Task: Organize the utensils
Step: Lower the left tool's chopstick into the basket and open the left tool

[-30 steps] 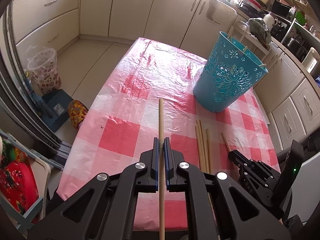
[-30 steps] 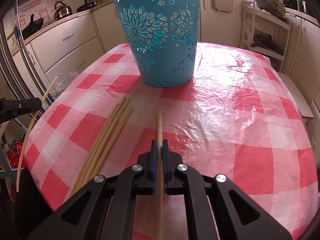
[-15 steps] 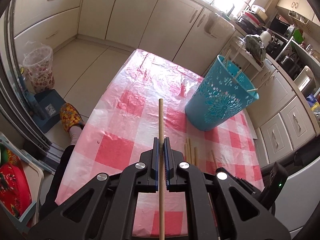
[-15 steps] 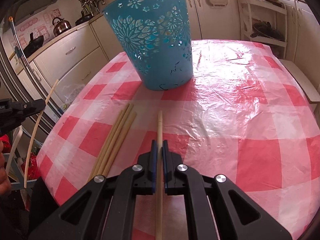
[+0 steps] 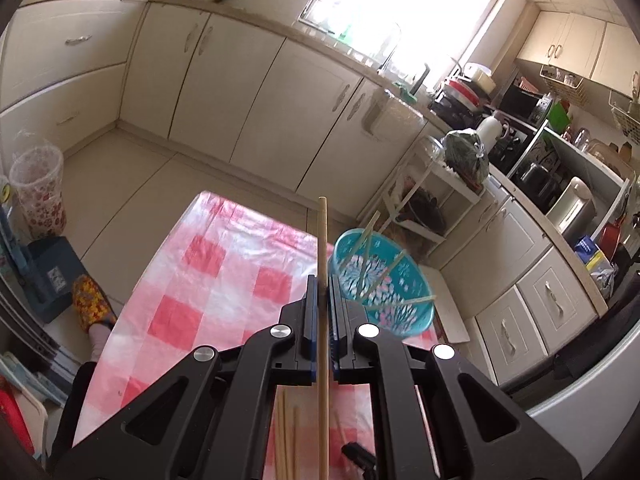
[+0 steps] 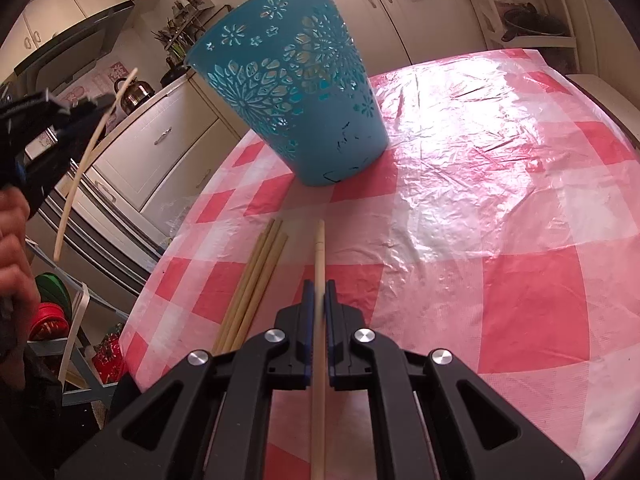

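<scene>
- The left gripper (image 5: 322,280) was clamped tight on a pale wooden chopstick (image 5: 322,240), which ran straight out along its fingers toward twelve o'clock in the left wrist view.
- From that view, the turquoise cut-out bucket (image 5: 384,284) sat just to the two o'clock side of the fingertips, seen from above, with a few thin sticks (image 5: 366,240) leaning inside it against the rim.
- The right gripper (image 6: 319,288) was likewise closed hard on a second chopstick (image 6: 319,256), whose tip reached toward twelve o'clock over the red-and-white checked tablecloth (image 6: 500,208).
- In the right wrist view the bucket (image 6: 296,92) stood upright on the cloth at about eleven o'clock of the held stick, well apart from its tip.
- Three more loose chopsticks (image 6: 256,280) lay side by side on the cloth, touching one another, just beside the right gripper at its nine o'clock.
- At ten o'clock, near the frame's edge, the left gripper (image 6: 100,104) was held above table level with its chopstick (image 6: 86,160) slanting down; a hand (image 6: 12,248) showed below it.
</scene>
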